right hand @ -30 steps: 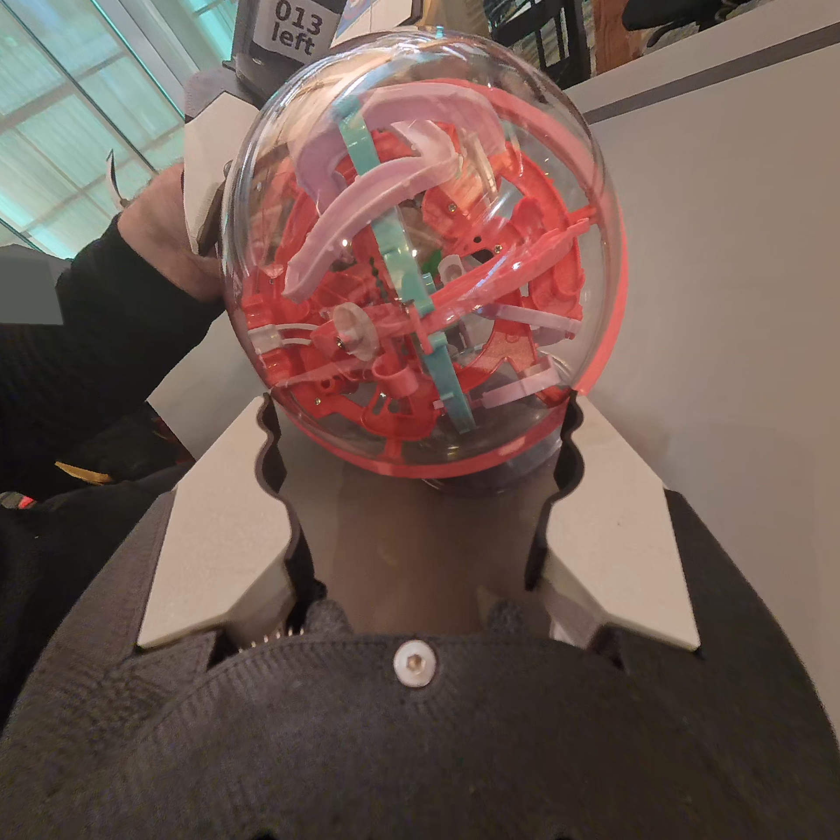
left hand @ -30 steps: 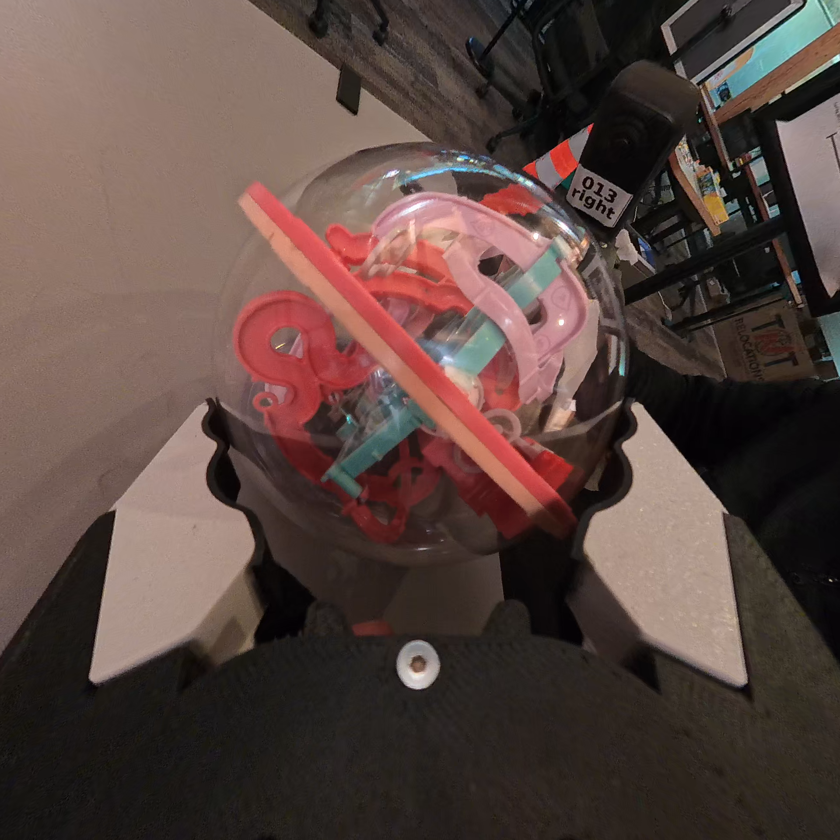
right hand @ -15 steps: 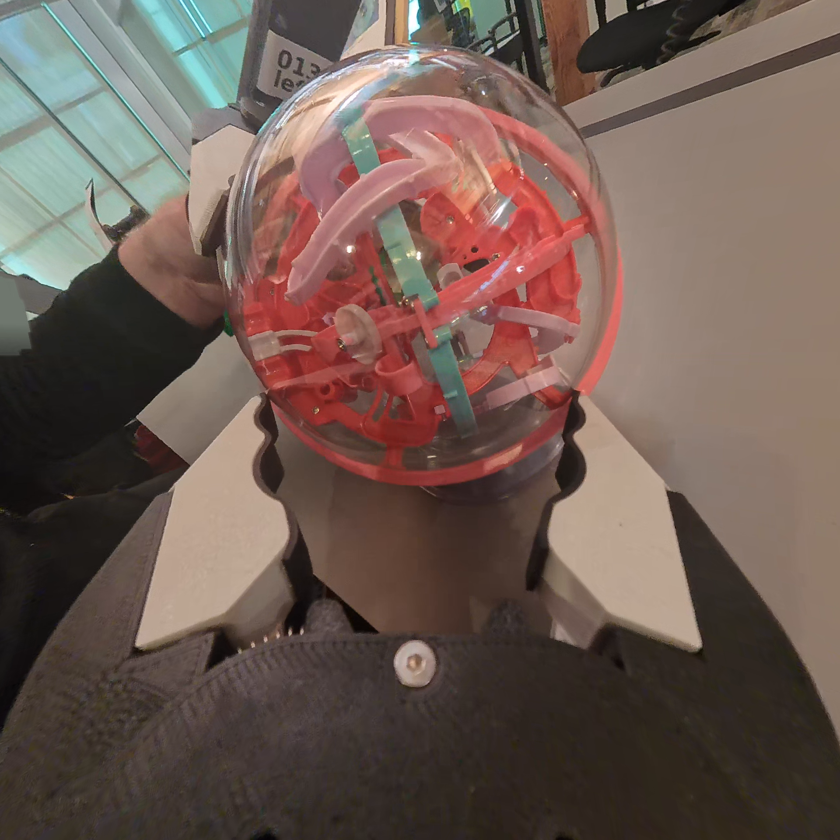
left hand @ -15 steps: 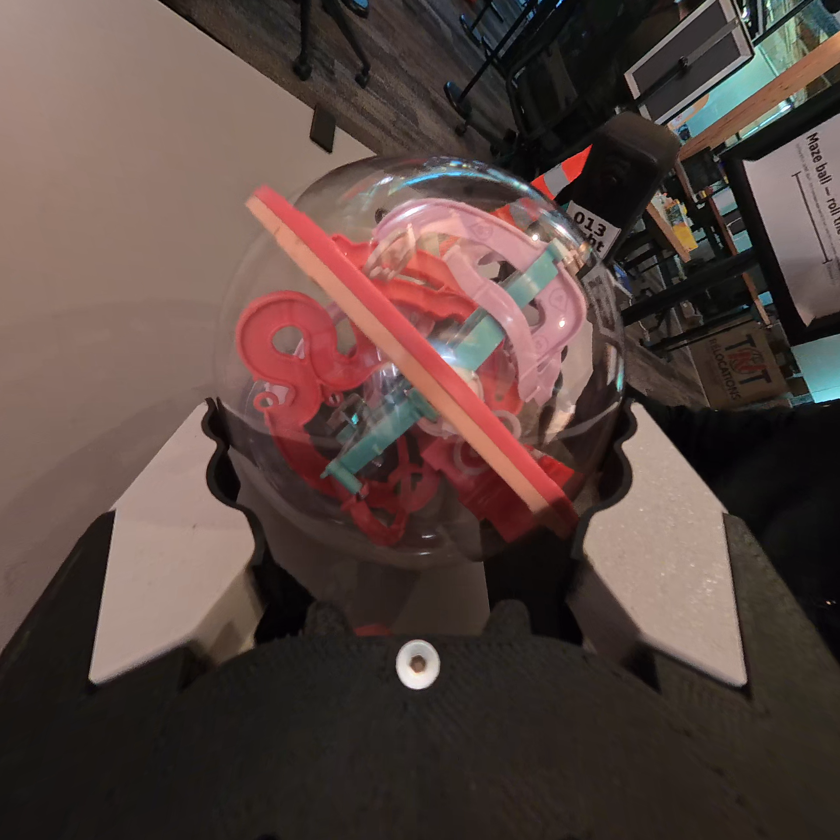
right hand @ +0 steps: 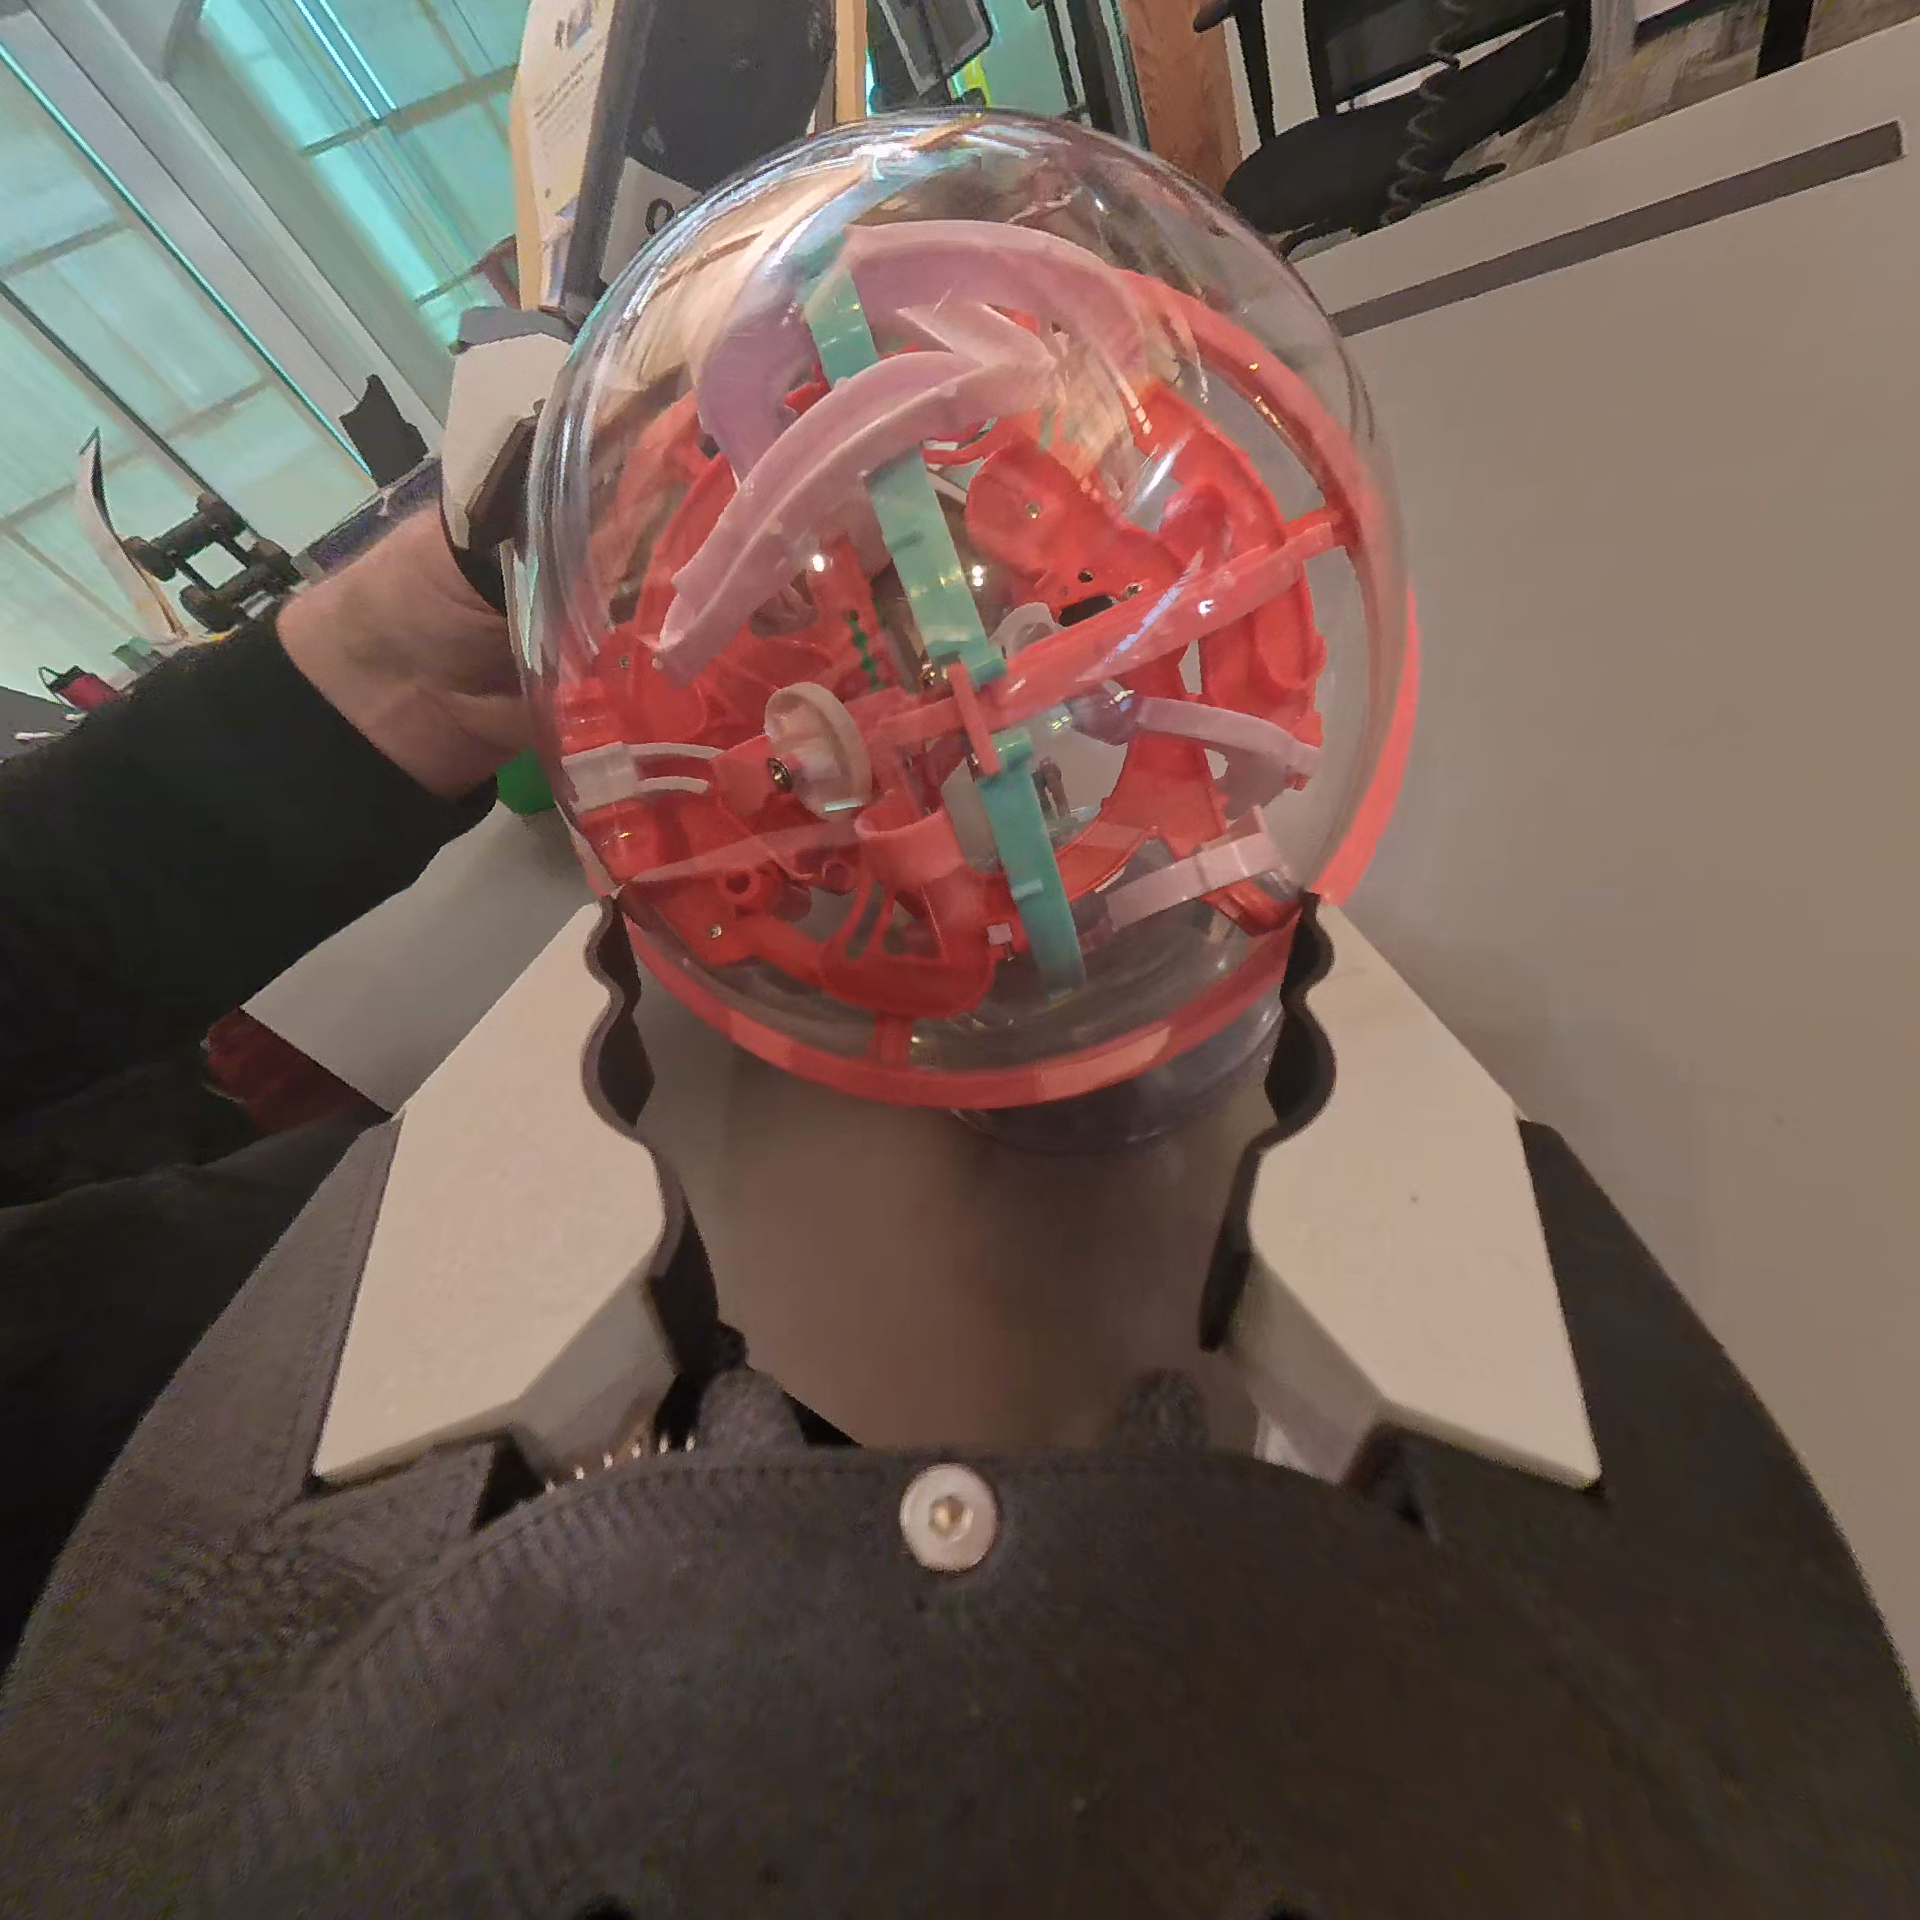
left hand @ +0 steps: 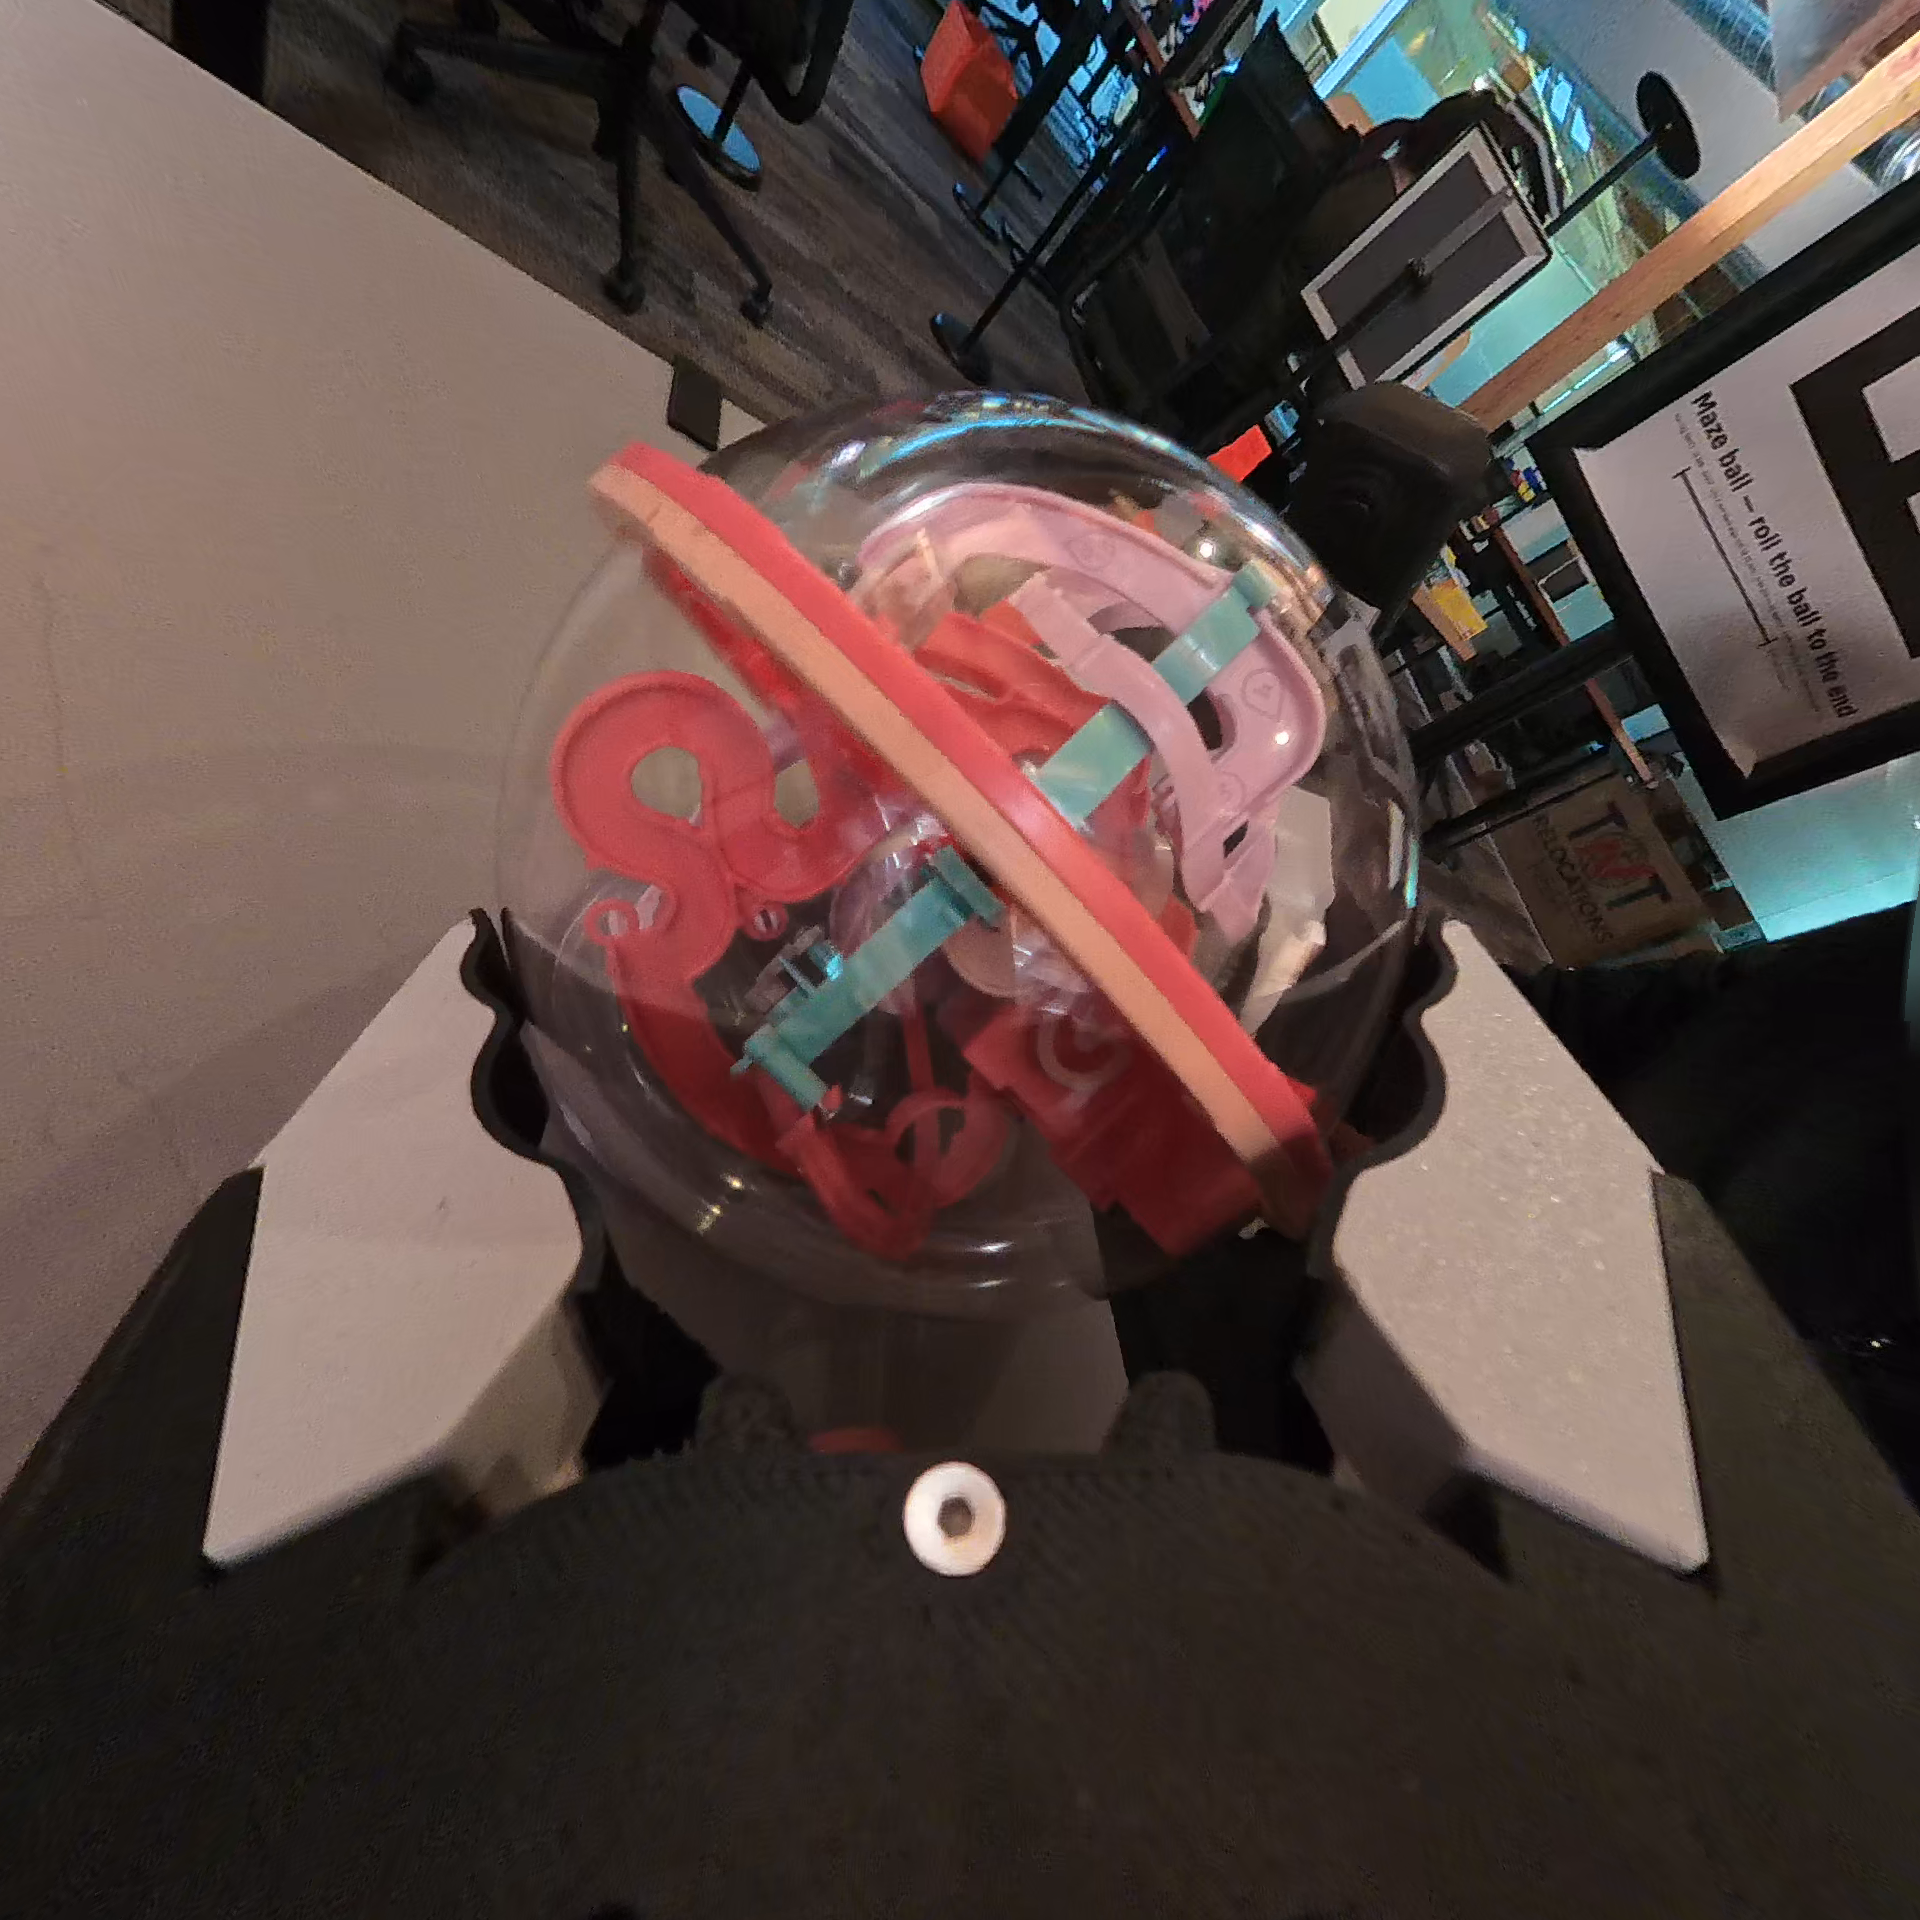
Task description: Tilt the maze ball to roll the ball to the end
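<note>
The maze ball is a clear sphere with red, pink and teal tracks inside and a red ring around its middle. My left gripper is shut on it, with its white fingers pressed on the lower sides. My right gripper is shut on the same ball from the opposite side. In the left wrist view the right gripper's dark body shows behind the ball. In the right wrist view the left gripper's finger and a hand show at the ball's left. I cannot pick out the small ball inside.
A white table lies below and to the left, and it also shows in the right wrist view. Office chairs, a framed sign and a cardboard box stand beyond. A black sleeve crosses the left.
Both grippers have tilted together with the ball held between them. More of the room now shows behind the ball. The ring and tracks have turned slightly. Both grips are unchanged.
</note>
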{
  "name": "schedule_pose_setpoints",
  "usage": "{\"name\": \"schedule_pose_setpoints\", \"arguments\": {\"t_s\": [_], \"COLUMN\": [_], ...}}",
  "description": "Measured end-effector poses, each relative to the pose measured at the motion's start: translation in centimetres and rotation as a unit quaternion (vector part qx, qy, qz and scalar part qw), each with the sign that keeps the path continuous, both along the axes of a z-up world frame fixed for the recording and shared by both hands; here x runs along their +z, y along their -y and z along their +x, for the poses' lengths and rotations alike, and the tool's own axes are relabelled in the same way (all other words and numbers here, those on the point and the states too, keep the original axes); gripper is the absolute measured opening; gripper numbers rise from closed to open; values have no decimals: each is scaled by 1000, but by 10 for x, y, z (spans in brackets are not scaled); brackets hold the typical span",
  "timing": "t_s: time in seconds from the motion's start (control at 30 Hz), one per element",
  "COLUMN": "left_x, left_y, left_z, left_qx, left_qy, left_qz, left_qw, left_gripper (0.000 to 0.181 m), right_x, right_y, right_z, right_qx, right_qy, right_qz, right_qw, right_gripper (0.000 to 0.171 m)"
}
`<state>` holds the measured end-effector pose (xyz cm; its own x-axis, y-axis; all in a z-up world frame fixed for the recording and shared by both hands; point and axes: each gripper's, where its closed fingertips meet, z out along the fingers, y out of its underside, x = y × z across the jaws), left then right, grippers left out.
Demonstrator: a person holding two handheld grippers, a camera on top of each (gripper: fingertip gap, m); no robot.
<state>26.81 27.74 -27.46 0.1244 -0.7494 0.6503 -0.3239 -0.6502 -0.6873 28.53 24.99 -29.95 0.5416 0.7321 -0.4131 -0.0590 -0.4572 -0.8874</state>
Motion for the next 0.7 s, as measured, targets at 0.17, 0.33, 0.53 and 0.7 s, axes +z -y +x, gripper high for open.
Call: {"name": "schedule_pose_setpoints", "arguments": {"t_s": [0.17, 0.33, 0.53, 0.7], "left_x": [1, 1, 2, 3], "left_y": [-1, -2, -3, -3], "left_z": [2, 2, 3, 3], "left_qx": [-3, -5, -9, -12], "left_qy": [24, 38, 49, 57], "left_qz": [9, 15, 33, 50], "left_qw": [1000, 999, 998, 997], "left_gripper": [158, 158, 158, 158], "right_x": [0, 0, -1, -2], "right_y": [-1, -1, -2, -3], "right_z": [1, 2, 2, 2], "right_qx": [-13, -20, -28, -34], "right_qy": [10, 14, 22, 29], "right_qz": [12, 20, 33, 44], "right_qw": [1000, 999, 999, 998], "right_gripper": [121, 121, 121, 121]}}
